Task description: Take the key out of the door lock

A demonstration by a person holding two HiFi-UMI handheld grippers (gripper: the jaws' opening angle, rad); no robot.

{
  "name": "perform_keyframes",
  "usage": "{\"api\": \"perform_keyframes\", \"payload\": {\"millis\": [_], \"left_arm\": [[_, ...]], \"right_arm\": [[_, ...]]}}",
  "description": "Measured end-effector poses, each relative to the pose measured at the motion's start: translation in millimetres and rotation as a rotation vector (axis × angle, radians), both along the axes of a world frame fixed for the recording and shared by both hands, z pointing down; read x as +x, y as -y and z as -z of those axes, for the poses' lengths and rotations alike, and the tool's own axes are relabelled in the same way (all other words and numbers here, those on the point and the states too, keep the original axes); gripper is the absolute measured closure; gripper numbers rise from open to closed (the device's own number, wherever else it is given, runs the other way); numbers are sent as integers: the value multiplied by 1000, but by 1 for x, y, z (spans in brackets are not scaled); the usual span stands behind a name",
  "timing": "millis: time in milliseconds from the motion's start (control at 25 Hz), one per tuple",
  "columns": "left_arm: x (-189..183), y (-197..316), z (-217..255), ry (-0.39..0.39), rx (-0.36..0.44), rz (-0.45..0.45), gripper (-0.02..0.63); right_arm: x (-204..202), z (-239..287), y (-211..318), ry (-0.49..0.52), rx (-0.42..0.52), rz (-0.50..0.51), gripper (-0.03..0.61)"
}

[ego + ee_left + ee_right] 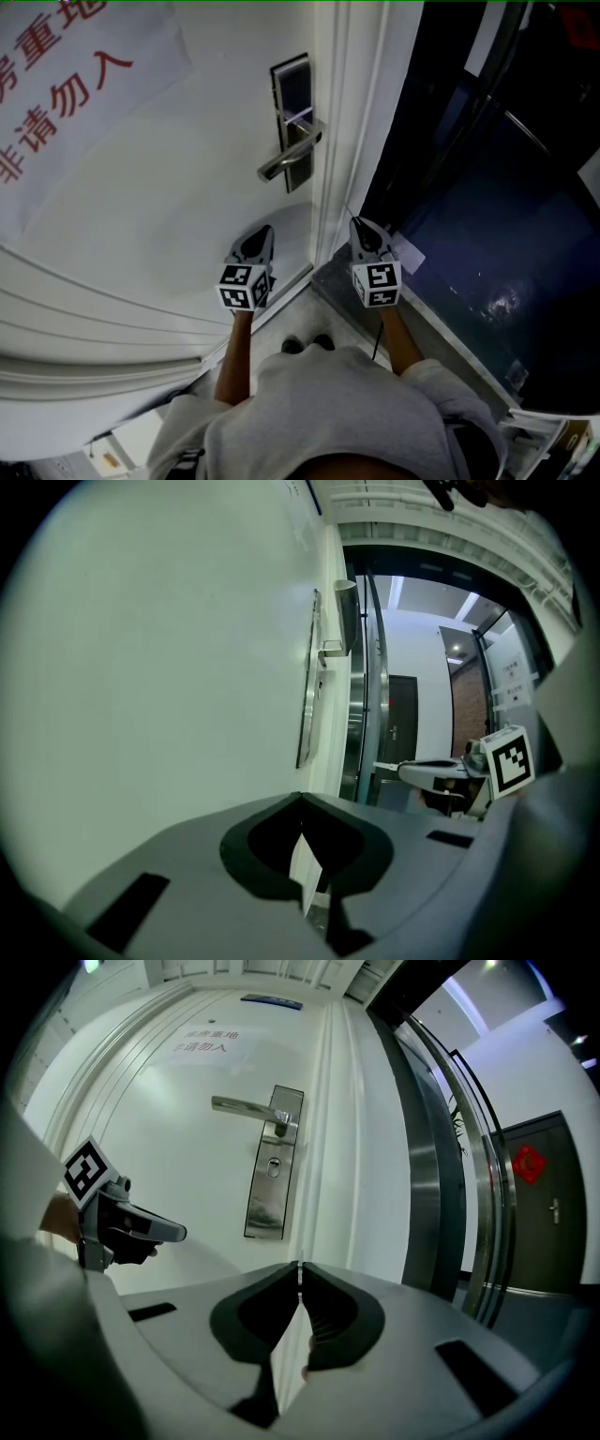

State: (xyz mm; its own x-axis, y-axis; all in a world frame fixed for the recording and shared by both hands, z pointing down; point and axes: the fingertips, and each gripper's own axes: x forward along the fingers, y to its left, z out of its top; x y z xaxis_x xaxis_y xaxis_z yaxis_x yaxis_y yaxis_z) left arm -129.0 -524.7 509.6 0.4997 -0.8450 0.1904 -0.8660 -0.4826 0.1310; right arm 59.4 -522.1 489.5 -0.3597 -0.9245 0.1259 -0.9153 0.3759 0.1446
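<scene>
The lock plate (pixel 265 1199) is on the right edge of a white door (pixel 169 187). A lever handle (pixel 242 1105) sticks out to the left from the top of the plate. The round cylinder (pixel 271 1164) is below the handle, about halfway down the plate. This is where the key would sit, but it is too small to make out in any view.

Both grippers are held below the lock in the head view and are well apart from it.

The left gripper (pixel 261 230) points at the bare door face. Its jaws are closed tip to tip with nothing between them.

The right gripper (pixel 359 223) is near the left one, in front of the door's edge and the frame (pixel 361 112). Its jaws are also pressed together and empty.

A notice (pixel 66 84) with red lettering is fixed to the door at upper left. A dark glass panel (pixel 487 216) is to the right of the frame. At the bottom of the head view, the person's bare forearms run back into grey sleeves (pixel 328 403).
</scene>
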Motion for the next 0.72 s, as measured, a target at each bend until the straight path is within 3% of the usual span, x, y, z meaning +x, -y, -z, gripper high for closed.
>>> {"api": "perform_keyframes", "payload": {"millis": [720], "left_arm": [[4, 1, -2, -7, -13, -18, 595]], "right_arm": [[-9, 0, 4, -28, 2, 19, 548]]}}
